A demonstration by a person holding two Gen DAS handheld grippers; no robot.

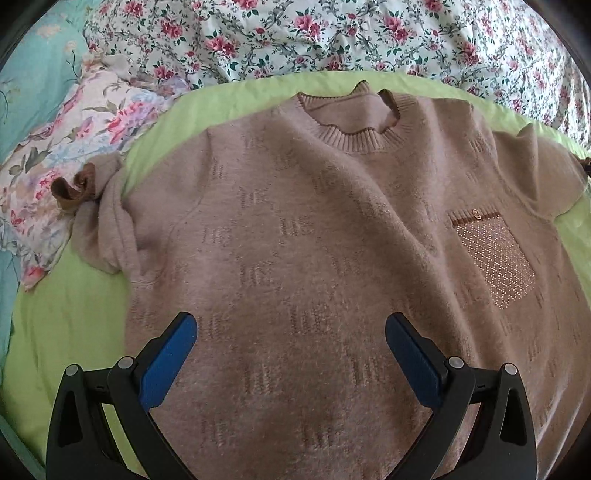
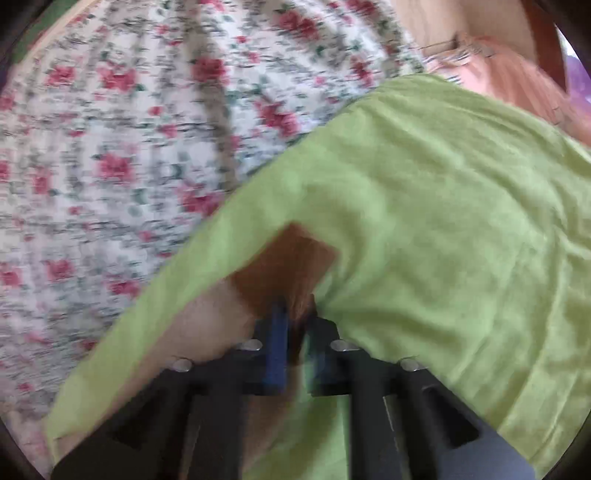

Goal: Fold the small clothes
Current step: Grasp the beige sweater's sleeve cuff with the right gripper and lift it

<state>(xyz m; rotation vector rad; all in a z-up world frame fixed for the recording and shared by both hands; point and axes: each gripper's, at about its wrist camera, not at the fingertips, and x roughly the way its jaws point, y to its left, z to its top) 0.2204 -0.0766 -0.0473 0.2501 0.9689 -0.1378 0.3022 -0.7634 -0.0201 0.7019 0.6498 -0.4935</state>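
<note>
the beige sweater (image 1: pixel 314 240) lies flat on the green cloth (image 1: pixel 66 317). left gripper (image 1: pixel 291 350) hovers above its hem, fingers apart. right gripper (image 2: pixel 293 332) is clamped on its brown cuff (image 2: pixel 291 258).

Floral bedsheet (image 1: pixel 332 33); perhaps wood furniture (image 2: pixel 428 22) behind.

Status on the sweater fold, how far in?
Done: the beige knit short-sleeved sweater lies spread front-up on the green cloth. In hand: right gripper is shut on its brown sleeve cuff; left gripper hovers open above the body. Left: every fold; none shows yet.
</note>
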